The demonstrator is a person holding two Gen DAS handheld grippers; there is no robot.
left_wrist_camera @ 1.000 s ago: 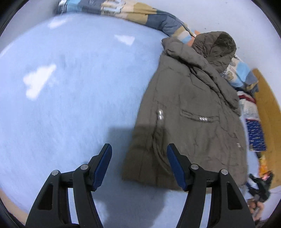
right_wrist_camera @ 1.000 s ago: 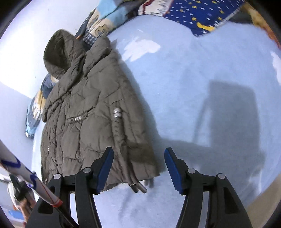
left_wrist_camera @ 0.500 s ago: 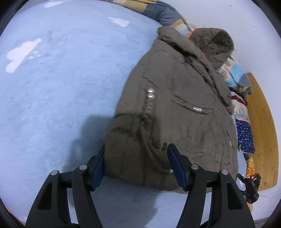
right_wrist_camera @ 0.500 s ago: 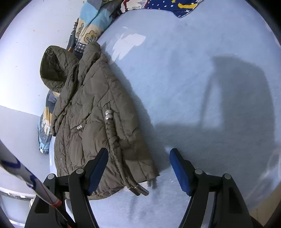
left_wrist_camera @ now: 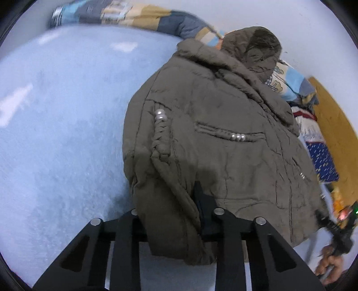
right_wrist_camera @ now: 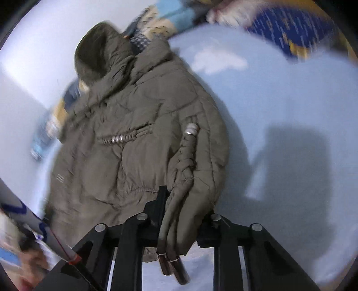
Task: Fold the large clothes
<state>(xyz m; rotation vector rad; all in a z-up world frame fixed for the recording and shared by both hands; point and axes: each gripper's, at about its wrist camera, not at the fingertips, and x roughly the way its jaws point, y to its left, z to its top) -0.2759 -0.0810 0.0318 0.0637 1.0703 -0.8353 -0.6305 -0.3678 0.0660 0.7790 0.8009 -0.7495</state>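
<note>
An olive-brown hooded padded coat (left_wrist_camera: 219, 143) lies on a light blue bed sheet (left_wrist_camera: 62, 125), hood toward the wall. My left gripper (left_wrist_camera: 170, 215) is shut on the coat's bottom hem at one corner; the fabric bunches between the jaws and hides the left finger. My right gripper (right_wrist_camera: 183, 215) is shut on the other hem corner of the coat (right_wrist_camera: 134, 143), with two drawstring ends (right_wrist_camera: 172, 266) hanging below it. The hem is lifted off the sheet in both views.
Patterned bedding (left_wrist_camera: 138, 18) is piled along the wall behind the hood. A dark blue starred cloth (right_wrist_camera: 297, 33) lies at the far side. A wooden board (left_wrist_camera: 335, 125) runs along the right. The sheet (right_wrist_camera: 290, 107) spreads wide beside the coat.
Both grippers moved forward onto the coat's hem and closed on it. The hem corners now rise off the sheet, where before the coat lay flat and both grippers were open.
</note>
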